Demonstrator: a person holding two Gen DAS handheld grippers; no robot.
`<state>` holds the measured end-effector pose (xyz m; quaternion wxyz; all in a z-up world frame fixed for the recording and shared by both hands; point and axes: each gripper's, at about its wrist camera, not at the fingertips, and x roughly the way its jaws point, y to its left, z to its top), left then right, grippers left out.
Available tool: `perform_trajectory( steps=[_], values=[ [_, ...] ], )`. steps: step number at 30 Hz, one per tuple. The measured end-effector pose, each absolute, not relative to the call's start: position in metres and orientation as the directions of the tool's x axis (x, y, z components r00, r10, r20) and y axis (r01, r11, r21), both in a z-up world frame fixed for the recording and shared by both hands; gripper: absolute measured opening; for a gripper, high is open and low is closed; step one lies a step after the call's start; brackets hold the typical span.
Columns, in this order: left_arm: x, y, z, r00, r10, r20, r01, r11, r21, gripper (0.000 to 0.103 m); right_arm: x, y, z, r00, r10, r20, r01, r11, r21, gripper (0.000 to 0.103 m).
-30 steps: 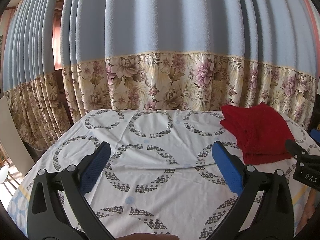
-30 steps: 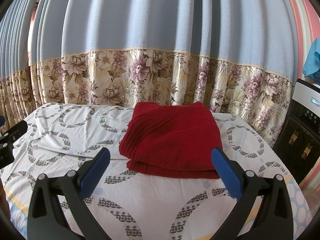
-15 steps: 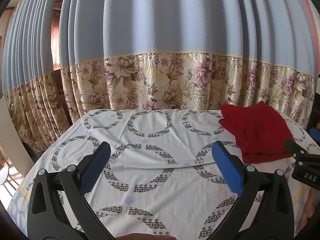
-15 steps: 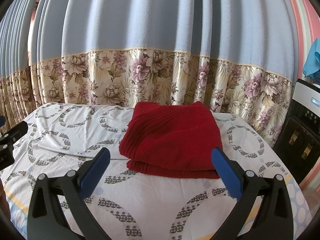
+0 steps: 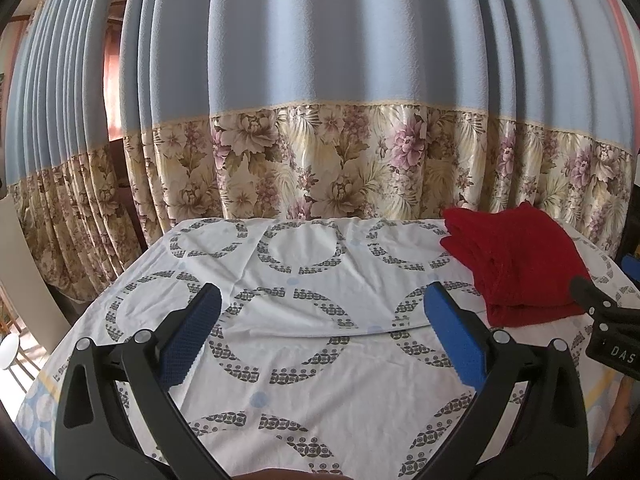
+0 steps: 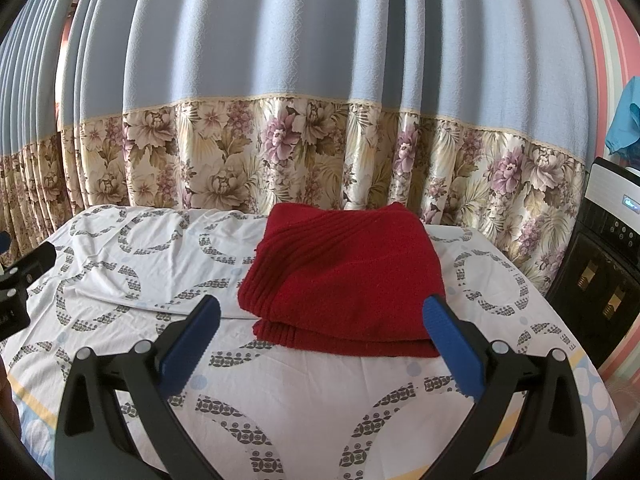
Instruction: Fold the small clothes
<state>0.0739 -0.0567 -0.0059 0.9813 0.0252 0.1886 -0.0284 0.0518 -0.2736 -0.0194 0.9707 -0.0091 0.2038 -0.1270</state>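
Note:
A folded red knit cloth (image 6: 348,276) lies on the patterned white sheet (image 6: 304,392), stacked in several layers. My right gripper (image 6: 320,336) is open and empty, its blue pads just in front of the cloth's near edge, not touching it. My left gripper (image 5: 320,332) is open and empty over bare sheet (image 5: 320,368); the red cloth (image 5: 516,260) lies to its right at the far right of that view. The right gripper's black body (image 5: 608,328) shows at the left wrist view's right edge.
A blue curtain with a floral lower band (image 6: 320,152) hangs right behind the table. A black appliance (image 6: 604,264) stands at the right. The sheet has a raised fold (image 5: 320,332) across the middle. The left gripper's body (image 6: 20,280) shows at the left edge.
Both grippers stay open and empty. The left wrist view has shifted slightly, the red cloth sitting a little lower. The right view is almost unchanged.

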Motion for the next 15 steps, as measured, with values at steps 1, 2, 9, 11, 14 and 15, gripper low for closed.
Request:
perform_trajectory(
  steps=[1,2,9,11,14,15],
  values=[
    [0.0738,-0.0564,-0.0058,0.928,-0.044,-0.371,0.063,0.997,0.041,0.1,0.0519,-0.2736,-0.0196,0.884,-0.25,-0.394,0.243,0.968,-0.068,0.101],
    [0.0741,-0.0562,-0.0058,0.928,-0.042,-0.371,0.062,0.997,0.041,0.1,0.0527,-0.2729,-0.0202,0.885,-0.25,-0.394,0.243,0.968,-0.068,0.101],
    [0.0748,-0.0549,-0.0068,0.924,-0.057,-0.379,0.075,0.997,0.031,0.1,0.0523,-0.2735,-0.0205,0.885,-0.249,-0.393,0.243,0.968,-0.068,0.101],
    [0.0758,-0.0543,-0.0078,0.92,-0.068,-0.386,0.084,0.996,0.027,0.1,0.0531,-0.2737,-0.0203,0.885,-0.248,-0.393,0.241,0.968,-0.068,0.101],
    [0.0765,-0.0552,-0.0092,0.918,-0.072,-0.389,0.092,0.995,0.033,0.1,0.0533,-0.2736,-0.0211,0.885,-0.248,-0.393,0.241,0.968,-0.069,0.101],
    [0.0761,-0.0556,-0.0096,0.919,-0.073,-0.388,0.095,0.995,0.036,0.1,0.0529,-0.2735,-0.0212,0.886,-0.249,-0.392,0.241,0.968,-0.069,0.101]
  ],
)
